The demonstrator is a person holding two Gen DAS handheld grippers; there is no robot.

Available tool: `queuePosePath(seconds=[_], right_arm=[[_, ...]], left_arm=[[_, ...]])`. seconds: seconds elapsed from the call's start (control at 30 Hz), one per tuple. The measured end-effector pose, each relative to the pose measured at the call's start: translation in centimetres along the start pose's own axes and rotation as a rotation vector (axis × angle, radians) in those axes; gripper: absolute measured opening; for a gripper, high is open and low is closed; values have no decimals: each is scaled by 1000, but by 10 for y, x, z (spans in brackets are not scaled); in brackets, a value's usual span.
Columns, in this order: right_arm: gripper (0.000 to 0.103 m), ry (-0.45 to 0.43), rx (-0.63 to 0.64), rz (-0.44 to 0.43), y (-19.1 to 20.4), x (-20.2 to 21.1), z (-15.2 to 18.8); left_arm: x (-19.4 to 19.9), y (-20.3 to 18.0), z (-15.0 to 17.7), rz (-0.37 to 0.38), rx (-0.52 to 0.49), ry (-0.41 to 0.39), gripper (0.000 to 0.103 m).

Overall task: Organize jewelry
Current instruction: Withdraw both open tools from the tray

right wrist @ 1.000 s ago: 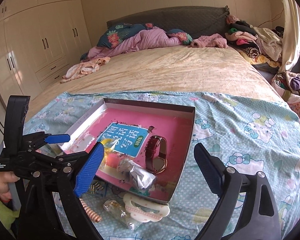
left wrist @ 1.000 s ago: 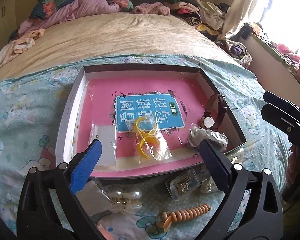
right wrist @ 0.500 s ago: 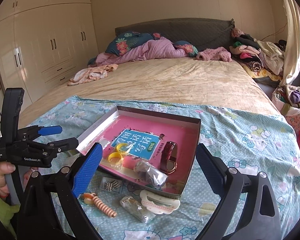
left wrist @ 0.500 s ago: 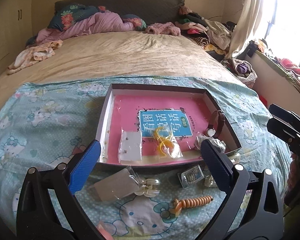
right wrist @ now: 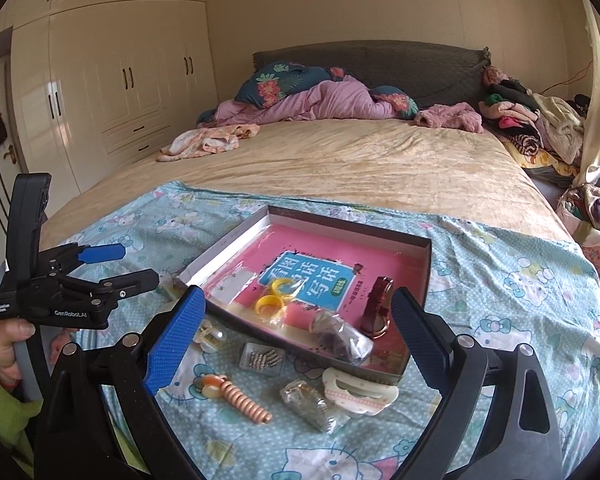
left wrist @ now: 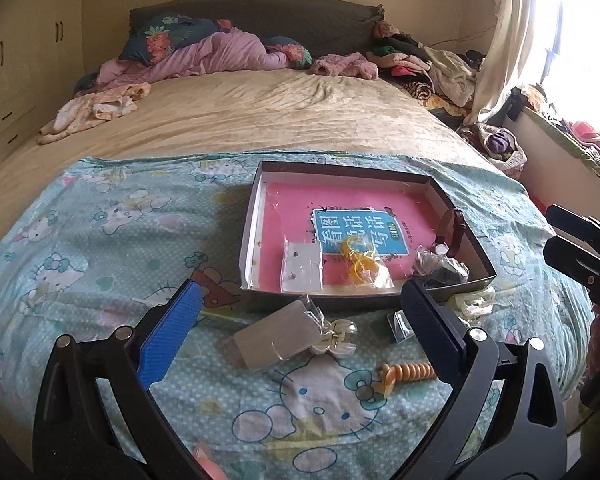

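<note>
Here, both grippers hung above the near end of the bed, each with its fingers spread wide and holding nothing: the left gripper (left wrist: pixel 300 332) and the right gripper (right wrist: pixel 300 338). The landmark was the shallow box (right wrist: pixel 426 258) with the pink lining, resting on the patterned blue sheet (left wrist: pixel 100 240). Inside the box lay a brown-strapped watch (right wrist: pixel 376 310) against its right wall, yellow rings in a clear bag (right wrist: pixel 274 300) near its middle, and a crumpled dark packet (right wrist: pixel 340 338) at its near right corner. Outside, just in front of the box's near wall, lay a coiled orange hair tie (right wrist: pixel 236 396), a small clear case of studs (right wrist: pixel 262 358), a cream hair clip (right wrist: pixel 358 394) and a bagged trinket (right wrist: pixel 308 402). The step in hand appeared to be choosing the next loose piece. It would be done best by descending squarely over one item, closing on its firm body rather than on slack plastic, and releasing it low within the box.
</note>
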State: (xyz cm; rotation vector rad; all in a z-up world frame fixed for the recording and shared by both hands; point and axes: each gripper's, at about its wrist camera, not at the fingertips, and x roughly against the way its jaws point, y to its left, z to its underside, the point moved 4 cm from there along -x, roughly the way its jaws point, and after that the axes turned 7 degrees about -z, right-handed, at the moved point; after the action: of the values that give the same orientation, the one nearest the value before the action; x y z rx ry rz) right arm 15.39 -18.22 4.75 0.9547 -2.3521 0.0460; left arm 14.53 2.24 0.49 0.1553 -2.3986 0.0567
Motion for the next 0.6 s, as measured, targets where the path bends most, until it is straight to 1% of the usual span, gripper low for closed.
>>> queuePosePath(seconds=[0.27,0.6], right_arm=[[93,38,16,-24,18,-8,15],[93,109,-8,-40,24,-18,45]], left_arm=[[6,9,13,-19,1,4,93],[6,18,30,-40,-2,29,93]])
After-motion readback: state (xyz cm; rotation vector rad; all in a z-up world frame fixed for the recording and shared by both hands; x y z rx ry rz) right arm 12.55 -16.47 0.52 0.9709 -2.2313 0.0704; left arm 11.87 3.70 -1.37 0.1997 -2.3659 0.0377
